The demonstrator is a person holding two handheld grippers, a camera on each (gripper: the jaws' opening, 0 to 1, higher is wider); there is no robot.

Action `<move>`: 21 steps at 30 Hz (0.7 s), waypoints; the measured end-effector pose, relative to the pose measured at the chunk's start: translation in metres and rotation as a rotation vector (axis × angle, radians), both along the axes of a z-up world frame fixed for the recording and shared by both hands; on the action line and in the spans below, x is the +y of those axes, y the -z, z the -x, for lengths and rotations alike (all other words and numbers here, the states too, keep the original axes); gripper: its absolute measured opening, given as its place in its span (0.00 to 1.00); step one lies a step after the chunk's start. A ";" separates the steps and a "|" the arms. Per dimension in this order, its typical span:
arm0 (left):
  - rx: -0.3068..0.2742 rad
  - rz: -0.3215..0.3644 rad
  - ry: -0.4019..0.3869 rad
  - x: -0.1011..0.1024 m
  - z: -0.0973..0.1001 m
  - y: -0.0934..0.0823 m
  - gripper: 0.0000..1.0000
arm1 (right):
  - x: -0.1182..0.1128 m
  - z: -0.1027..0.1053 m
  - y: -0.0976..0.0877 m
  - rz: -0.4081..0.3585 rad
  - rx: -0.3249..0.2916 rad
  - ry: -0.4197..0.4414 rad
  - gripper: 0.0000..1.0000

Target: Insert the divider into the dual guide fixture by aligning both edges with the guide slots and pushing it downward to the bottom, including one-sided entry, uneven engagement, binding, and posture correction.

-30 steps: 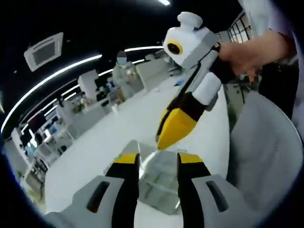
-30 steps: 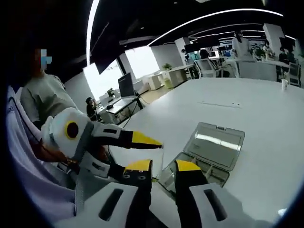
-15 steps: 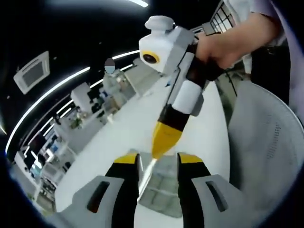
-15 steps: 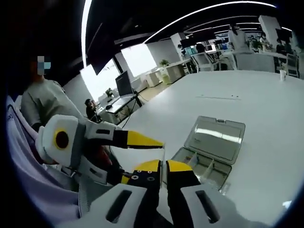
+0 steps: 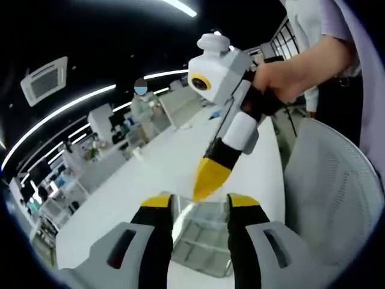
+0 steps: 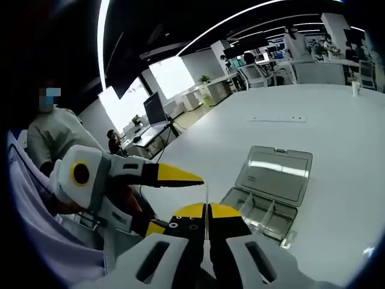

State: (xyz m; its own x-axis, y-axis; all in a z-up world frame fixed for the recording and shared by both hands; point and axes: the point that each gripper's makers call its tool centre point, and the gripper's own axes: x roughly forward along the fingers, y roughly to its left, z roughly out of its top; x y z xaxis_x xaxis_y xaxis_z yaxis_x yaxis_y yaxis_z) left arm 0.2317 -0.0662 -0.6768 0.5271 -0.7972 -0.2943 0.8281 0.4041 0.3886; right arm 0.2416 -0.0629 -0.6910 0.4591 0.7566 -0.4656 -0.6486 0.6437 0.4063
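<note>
We see right hand-held gripper [image 6: 206, 209] pinching thin clear plastic divider [image 6: 206, 191] | left hand-held gripper [image 5: 200, 202] wide apart, holding nothing | clear hinged compartment box [image 6: 272, 191] ahead on glossy white counter [image 6: 337, 126]

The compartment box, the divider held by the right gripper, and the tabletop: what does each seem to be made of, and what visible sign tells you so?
Compartment box: probably clear, glossy plastic; the table shows through its open lid, which reflects the ceiling lights.
Divider pinched in the right gripper: a thin, pale, translucent sheet seen edge-on, likely plastic, though that is uncertain.
Tabletop: smooth white surface with soft sheen, possibly laminate.
</note>
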 end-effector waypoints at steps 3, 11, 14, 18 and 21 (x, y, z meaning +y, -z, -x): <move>0.014 0.018 -0.012 0.006 0.000 -0.002 0.35 | 0.000 -0.002 -0.003 0.006 -0.014 -0.006 0.00; 0.119 0.152 -0.133 0.042 -0.009 -0.008 0.40 | 0.001 -0.008 -0.012 0.055 -0.075 -0.079 0.00; 0.155 0.203 -0.165 0.055 -0.011 -0.011 0.42 | 0.002 -0.010 -0.015 0.105 -0.113 -0.141 0.00; 0.173 0.233 -0.197 0.073 -0.012 -0.014 0.44 | 0.010 -0.010 -0.018 0.174 -0.169 -0.269 0.00; 0.204 0.295 -0.221 0.084 -0.012 -0.020 0.46 | 0.020 -0.010 -0.018 0.215 -0.199 -0.360 0.00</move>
